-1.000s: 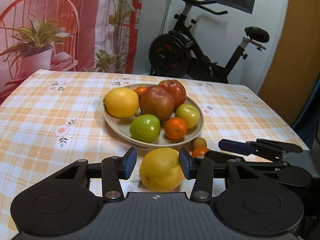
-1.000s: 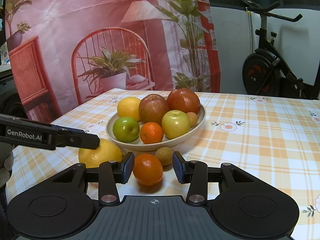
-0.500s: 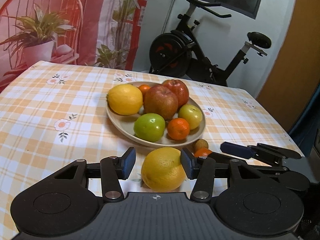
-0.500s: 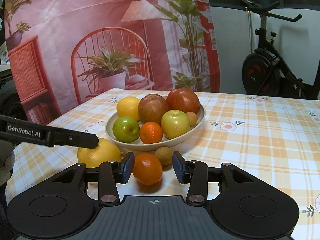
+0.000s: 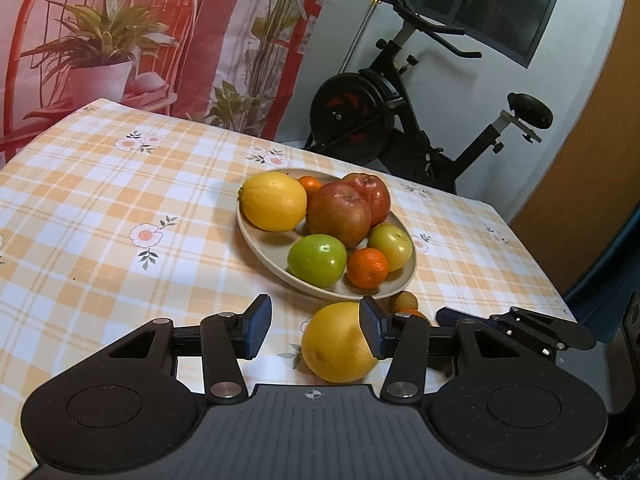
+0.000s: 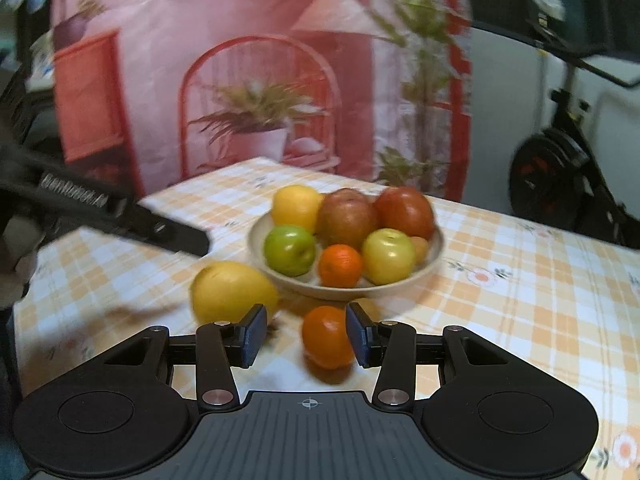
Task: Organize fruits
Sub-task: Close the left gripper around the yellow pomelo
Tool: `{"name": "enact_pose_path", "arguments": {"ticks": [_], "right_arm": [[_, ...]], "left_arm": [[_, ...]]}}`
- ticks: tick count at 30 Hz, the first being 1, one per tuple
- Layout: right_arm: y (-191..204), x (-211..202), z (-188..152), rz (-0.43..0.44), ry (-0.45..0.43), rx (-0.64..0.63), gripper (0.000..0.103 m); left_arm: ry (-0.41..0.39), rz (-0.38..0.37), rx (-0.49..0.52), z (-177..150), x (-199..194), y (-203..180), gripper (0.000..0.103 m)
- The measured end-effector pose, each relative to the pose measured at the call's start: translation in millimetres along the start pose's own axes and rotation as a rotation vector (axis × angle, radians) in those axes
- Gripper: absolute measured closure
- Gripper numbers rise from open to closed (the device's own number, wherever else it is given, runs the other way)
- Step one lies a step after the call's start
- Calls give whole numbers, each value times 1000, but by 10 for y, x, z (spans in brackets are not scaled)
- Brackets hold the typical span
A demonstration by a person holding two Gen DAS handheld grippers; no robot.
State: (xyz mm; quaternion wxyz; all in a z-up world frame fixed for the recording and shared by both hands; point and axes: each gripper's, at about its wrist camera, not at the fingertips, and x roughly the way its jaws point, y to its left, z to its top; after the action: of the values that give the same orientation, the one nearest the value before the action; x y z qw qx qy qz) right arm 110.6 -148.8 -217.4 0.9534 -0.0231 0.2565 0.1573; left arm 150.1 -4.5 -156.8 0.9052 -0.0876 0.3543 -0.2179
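Left fingers (image 5: 256,326): your left gripper (image 5: 316,330) has just narrowed a little yet stands apart; the big yellow citrus (image 5: 338,342) has slid from centre to the right pad.
Right fingers (image 6: 253,333): your right gripper (image 6: 306,334) stands apart, clamping nothing; the tangerine (image 6: 327,336) sits against the right pad.
Plate (image 5: 264,246): already full, just behind both fruits.
Meaning: neither is secured; recentre first.

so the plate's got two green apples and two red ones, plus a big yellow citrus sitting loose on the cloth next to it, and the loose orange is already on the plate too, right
Not quite: the loose orange is not on the plate. The right wrist view shows it on the tablecloth in front of the plate, between the right gripper fingers. The rest holds: the big yellow citrus sits beside the plate.
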Motion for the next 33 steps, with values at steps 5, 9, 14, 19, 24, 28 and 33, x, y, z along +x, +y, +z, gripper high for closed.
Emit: {"name": "enact_pose_path", "arguments": {"ticks": [5, 9, 14, 19, 24, 28, 33], "right_arm": [[220, 48, 52, 22, 37, -127, 61], [308, 89, 133, 35, 47, -162, 61], [417, 213, 191, 67, 103, -226, 59], [486, 318, 213, 83, 140, -224, 59], [484, 358, 205, 78, 154, -182, 58], [479, 344, 209, 80, 155, -155, 57], [480, 308, 217, 91, 158, -135, 56]], "left_arm": [[13, -21, -8, -18, 36, 25, 52], [12, -37, -21, -20, 35, 66, 53], [-12, -53, -50, 21, 7, 147, 53], [-7, -81, -66, 15, 6, 176, 53], [20, -116, -47, -28, 50, 128, 53], [47, -123, -52, -59, 134, 134, 53], [63, -125, -65, -83, 194, 163, 53]]}}
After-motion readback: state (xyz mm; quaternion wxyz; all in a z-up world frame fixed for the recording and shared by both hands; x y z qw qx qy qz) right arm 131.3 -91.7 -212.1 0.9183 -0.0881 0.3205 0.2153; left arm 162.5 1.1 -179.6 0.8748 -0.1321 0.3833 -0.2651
